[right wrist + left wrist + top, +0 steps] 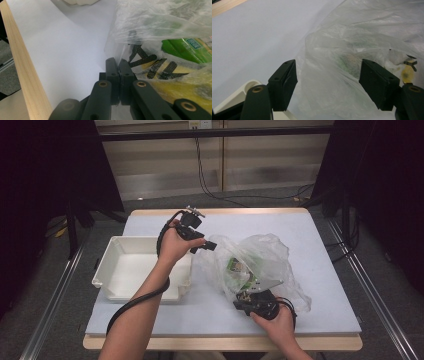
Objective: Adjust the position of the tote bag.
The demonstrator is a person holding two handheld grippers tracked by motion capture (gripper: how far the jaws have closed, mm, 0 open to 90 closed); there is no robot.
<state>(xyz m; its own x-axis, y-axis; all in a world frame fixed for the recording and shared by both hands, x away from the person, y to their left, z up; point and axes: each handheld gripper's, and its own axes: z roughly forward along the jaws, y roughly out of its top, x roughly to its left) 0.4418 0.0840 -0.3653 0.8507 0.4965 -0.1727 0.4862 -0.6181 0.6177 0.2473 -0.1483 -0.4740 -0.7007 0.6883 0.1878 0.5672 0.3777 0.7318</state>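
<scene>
Right gripper view shows the right gripper [119, 65] clamped on the crumpled clear plastic bag's [160, 22] edge, while the left gripper [328, 82] hovers wide open just before it.

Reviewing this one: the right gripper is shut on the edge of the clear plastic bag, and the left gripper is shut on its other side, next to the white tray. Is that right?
Not quite. The left gripper is open: the left gripper view shows its jaws spread wide before the plastic bag, gripping nothing. The right gripper is shut on the bag's edge, and the white tray does sit beside the bag.
</scene>
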